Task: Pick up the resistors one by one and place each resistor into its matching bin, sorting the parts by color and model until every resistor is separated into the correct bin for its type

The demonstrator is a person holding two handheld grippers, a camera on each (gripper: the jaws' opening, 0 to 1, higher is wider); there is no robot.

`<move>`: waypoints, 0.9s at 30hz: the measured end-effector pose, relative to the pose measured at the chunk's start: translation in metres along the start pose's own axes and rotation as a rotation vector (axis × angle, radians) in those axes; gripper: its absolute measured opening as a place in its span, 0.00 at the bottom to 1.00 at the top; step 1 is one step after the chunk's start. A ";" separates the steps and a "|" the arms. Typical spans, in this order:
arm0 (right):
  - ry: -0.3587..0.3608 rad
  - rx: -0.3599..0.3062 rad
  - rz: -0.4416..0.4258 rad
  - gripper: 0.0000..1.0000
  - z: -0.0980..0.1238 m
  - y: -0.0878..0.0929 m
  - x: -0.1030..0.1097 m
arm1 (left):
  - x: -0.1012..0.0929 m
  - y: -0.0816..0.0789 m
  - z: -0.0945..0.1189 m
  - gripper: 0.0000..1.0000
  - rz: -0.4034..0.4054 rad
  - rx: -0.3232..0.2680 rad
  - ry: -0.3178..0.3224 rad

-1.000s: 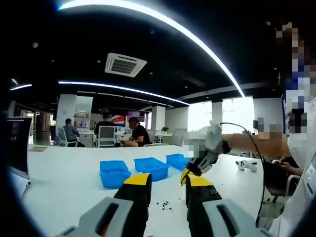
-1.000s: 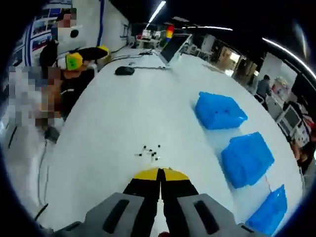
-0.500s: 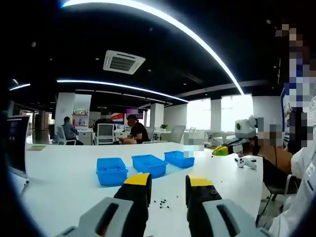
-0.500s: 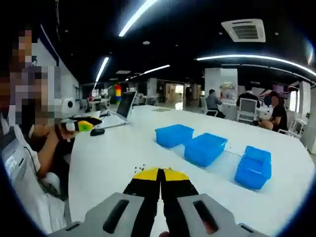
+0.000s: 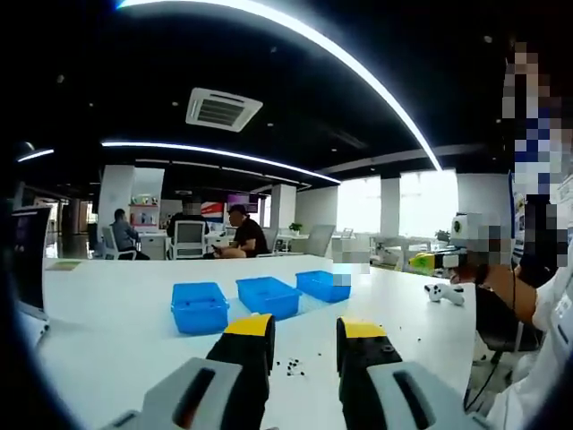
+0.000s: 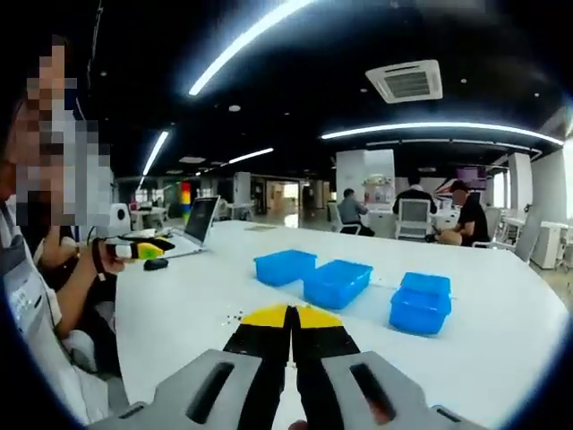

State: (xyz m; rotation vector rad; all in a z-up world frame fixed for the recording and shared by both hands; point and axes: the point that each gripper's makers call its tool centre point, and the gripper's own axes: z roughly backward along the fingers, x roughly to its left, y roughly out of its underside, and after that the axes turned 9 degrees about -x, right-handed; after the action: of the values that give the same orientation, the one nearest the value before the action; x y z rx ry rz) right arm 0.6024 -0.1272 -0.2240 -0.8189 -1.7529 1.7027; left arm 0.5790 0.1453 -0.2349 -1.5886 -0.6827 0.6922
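Left gripper (image 5: 304, 329), nearest in the left gripper view, rises from the lower edge with its yellow-tipped jaws spread apart, nothing between them. Through that gap, on the white table (image 5: 116, 313), lies a small scatter of dark resistors (image 5: 291, 365), just beyond the jaw tips and on the near side of the bins; they are too small to tell which way any one points or where its long axis runs. Bare tabletop lies open all around the scatter, out to the table's left edge and to its right edge beside the seated person. Beyond the resistors stand three blue bins (image 5: 267, 296) in a row, close together, the leftmost nearest. A laptop (image 5: 31, 260) stands at the table's left edge, well apart from the bins. Right gripper (image 6: 290, 315), nearest in the right gripper view, shows its yellow-tipped jaws pressed together, holding nothing visible. A few resistors (image 6: 237, 315) show as specks just left of its tip, with the bins (image 6: 337, 282) farther on. Farthest, beyond the table, people sit at desks (image 5: 243, 242).
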 end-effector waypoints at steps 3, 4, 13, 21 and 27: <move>-0.022 0.083 -0.015 0.04 0.000 0.025 0.001 | 0.000 -0.001 0.000 0.29 -0.002 -0.002 0.000; -0.038 0.113 -0.007 0.04 0.000 0.033 0.004 | 0.000 -0.001 0.000 0.29 -0.001 -0.002 0.000; -0.224 0.541 0.141 0.20 0.031 0.073 0.030 | -0.002 0.001 -0.002 0.29 0.002 0.004 0.010; -0.137 0.865 0.032 0.20 0.067 0.112 0.042 | -0.002 -0.002 0.001 0.29 0.004 -0.002 0.006; -0.068 0.966 0.010 0.19 0.075 0.133 0.049 | -0.004 -0.001 0.000 0.29 0.007 0.001 0.013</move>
State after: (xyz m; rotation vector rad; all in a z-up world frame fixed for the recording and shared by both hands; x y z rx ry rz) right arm 0.5195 -0.1386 -0.3610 -0.3166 -0.7489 2.2550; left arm 0.5766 0.1425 -0.2338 -1.5944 -0.6675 0.6867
